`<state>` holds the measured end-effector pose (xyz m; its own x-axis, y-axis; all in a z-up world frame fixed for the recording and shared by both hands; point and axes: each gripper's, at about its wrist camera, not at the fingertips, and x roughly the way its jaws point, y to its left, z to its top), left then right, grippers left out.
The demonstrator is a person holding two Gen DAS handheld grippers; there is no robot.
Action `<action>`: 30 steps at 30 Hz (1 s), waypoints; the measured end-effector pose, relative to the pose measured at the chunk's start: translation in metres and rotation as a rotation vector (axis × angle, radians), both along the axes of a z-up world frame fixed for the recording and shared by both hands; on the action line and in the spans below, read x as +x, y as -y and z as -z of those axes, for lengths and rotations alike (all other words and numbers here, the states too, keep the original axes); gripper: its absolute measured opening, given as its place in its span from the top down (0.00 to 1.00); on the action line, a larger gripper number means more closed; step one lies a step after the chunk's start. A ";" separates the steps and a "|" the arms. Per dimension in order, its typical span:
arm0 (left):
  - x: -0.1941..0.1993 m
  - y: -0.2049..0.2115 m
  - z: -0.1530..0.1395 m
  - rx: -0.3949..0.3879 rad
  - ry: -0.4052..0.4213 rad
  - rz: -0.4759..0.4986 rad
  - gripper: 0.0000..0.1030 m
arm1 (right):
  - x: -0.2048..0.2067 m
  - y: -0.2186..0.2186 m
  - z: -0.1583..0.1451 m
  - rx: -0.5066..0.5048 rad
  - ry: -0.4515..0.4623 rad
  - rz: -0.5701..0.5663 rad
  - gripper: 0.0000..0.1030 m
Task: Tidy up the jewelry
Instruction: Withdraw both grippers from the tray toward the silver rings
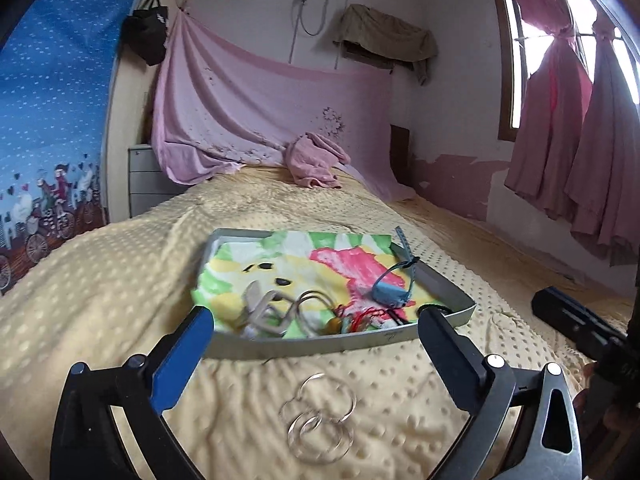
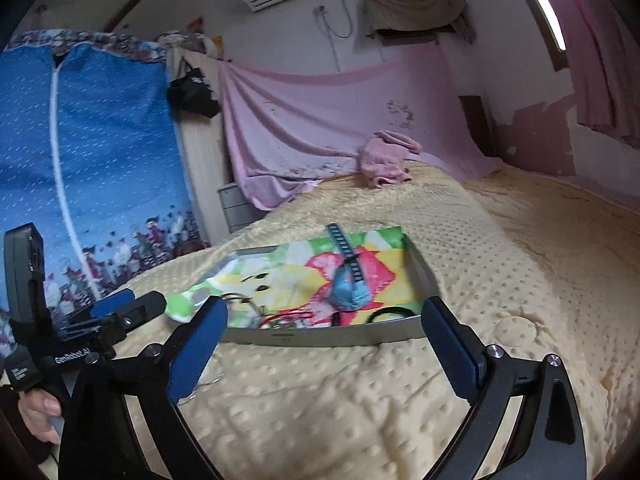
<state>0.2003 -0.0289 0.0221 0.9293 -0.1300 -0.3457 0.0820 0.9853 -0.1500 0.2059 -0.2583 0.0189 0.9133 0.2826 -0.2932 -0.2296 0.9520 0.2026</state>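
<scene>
Yellow bed [image 1: 120, 280], pink curtains [image 1: 580, 140]

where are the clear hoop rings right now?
Left wrist view: the clear hoop rings lie loose on the yellow dotted blanket, just short of the metal tray and its near wall, low between the open jaws of the left gripper.

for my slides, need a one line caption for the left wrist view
Open left gripper above thin silver hoop bangles on a yellow dotted blanket, facing a grey metal tray.
</scene>
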 end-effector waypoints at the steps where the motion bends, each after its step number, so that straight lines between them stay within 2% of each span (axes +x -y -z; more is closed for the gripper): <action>1: -0.005 -0.004 0.001 -0.005 0.002 -0.009 0.00 | -0.006 -0.004 -0.002 -0.006 0.013 -0.009 0.06; 5: -0.026 -0.019 0.000 -0.015 0.005 -0.039 0.00 | -0.027 -0.020 -0.008 -0.029 0.044 -0.040 0.06; 14: -0.068 -0.043 0.001 0.028 0.015 -0.095 0.00 | -0.061 -0.051 -0.006 -0.078 0.051 -0.066 0.06; 19: -0.076 -0.059 0.016 0.019 -0.018 -0.141 0.00 | -0.054 -0.067 0.006 -0.126 0.002 -0.089 0.06; 23: -0.070 -0.065 0.030 0.048 -0.074 -0.189 0.00 | -0.044 -0.075 0.017 -0.163 -0.046 -0.105 0.06; 27: -0.059 -0.066 0.038 0.048 -0.123 -0.190 0.00 | -0.029 -0.081 0.029 -0.203 -0.116 -0.111 0.06; 30: -0.052 -0.067 0.042 0.037 -0.152 -0.179 0.00 | -0.017 -0.082 0.037 -0.194 -0.168 -0.122 0.06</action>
<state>0.1487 0.0386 -0.0194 0.8735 0.0480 -0.4845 -0.1157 0.9871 -0.1109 0.1885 -0.1764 -0.0177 0.8100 0.3115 -0.4968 -0.3235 0.9440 0.0644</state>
